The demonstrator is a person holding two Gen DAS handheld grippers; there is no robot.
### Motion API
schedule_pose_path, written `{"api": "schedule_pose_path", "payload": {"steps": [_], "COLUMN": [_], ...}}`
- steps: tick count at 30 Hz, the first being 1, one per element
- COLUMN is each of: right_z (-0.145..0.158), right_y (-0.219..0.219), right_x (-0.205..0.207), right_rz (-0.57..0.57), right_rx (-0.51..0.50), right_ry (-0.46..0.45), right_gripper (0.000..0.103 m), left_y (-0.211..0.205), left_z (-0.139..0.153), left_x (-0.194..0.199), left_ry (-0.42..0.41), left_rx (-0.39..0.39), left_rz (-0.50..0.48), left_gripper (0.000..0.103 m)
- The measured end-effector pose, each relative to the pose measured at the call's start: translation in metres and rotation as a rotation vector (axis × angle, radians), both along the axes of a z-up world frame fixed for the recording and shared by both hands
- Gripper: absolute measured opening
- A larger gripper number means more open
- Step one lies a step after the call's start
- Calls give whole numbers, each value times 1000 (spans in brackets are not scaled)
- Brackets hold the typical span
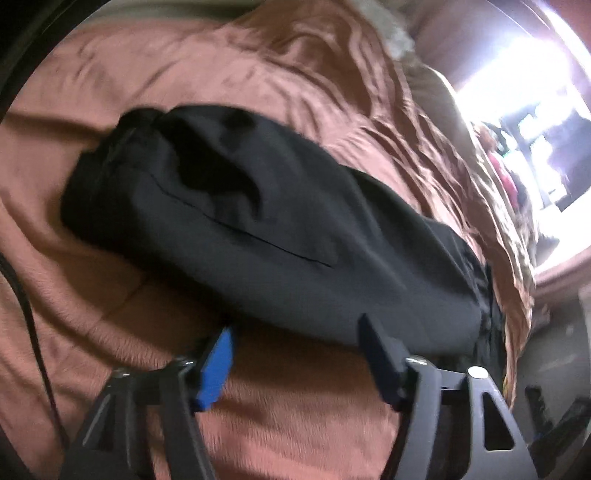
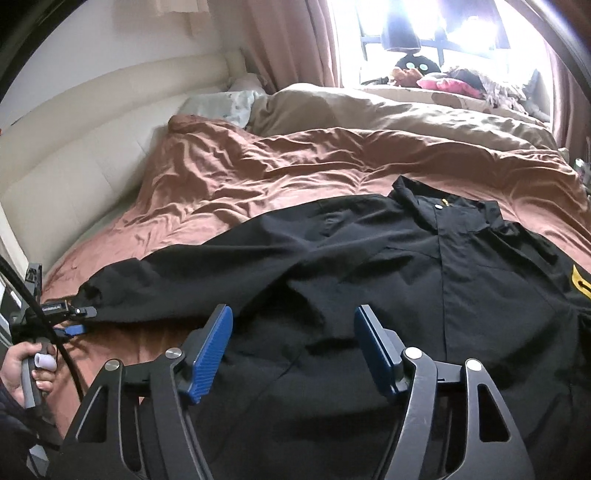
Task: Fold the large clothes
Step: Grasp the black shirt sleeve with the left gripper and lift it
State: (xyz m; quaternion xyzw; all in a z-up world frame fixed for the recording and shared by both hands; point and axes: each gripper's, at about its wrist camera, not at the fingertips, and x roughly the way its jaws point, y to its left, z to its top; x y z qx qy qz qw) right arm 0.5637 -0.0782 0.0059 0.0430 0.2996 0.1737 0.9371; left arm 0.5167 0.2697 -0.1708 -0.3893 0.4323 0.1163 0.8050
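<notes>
Right wrist view: a black jacket (image 2: 369, 266) lies spread front-up across a rust-brown bedspread (image 2: 229, 177), its collar toward the window, a dark placket running down the middle with a pale snap near the neck, and a yellow patch at the frame's right edge. One long sleeve (image 2: 177, 280) stretches out to the left, creased and slightly twisted, its cuff reaching the left gripper (image 2: 79, 321), which is seen small and side-on near the bed's edge; a hand (image 2: 22, 365) grips its handle. The right gripper (image 2: 291, 339) stands over the jacket's lower body, its blue-padded fingers apart with cloth lying beneath the gap, the pads not pressing on it.

Left wrist view, blurred and tilted: the sleeve end (image 1: 236, 221) fills the middle as a dark, rounded mass with one thin seam line, resting on the bedspread. The left gripper (image 1: 295, 332) has its fingers parted at the sleeve's near edge; whether the tips touch the fabric cannot be told.

The jacket's hem and right side run out of frame. A beige duvet (image 2: 369, 107) and pillow (image 2: 221, 103) lie beyond. The window (image 2: 443, 33) is blown out by glare, and the objects on its sill are hard to make out.
</notes>
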Motion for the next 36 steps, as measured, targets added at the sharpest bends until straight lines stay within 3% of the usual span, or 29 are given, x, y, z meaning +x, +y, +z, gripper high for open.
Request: {"api": "schedule_pose_path", "payload": {"steps": [2, 4, 6, 8, 11, 17, 22, 26, 31, 36], "right_z": [-2, -6, -12, -18, -30, -59, -80, -102, -95, -60], "right_y": [0, 1, 4, 5, 5, 14, 21, 31, 27, -7], "right_x": [14, 33, 46, 63, 94, 148, 180, 200, 197, 162], "right_rz": [-14, -29, -31, -39, -64, -92, -124, -154, -97, -30], "right_rx": [7, 34, 49, 81, 217, 330, 351, 327, 375, 400], "right_ry": [15, 55, 85, 116, 187, 272, 306, 377, 408, 370], "right_gripper": [54, 48, 38, 37, 30, 22, 11, 10, 10, 15], "left_y": [7, 13, 14, 12, 9, 7, -1, -13, -36, -74], "left_z": [-5, -5, 7, 21, 42, 82, 114, 143, 189, 234], "left_x": [7, 12, 13, 14, 20, 36, 51, 63, 81, 102], "left_ry": [18, 29, -18, -55, -112, -183, -242, -281, -359, -454], "left_rx": [1, 10, 14, 53, 81, 132, 164, 200, 243, 273], "left_rz": [42, 78, 98, 90, 63, 24, -32, -81, -136, -228], "left_gripper": [32, 13, 9, 5, 3, 2, 2, 2, 2, 2]}}
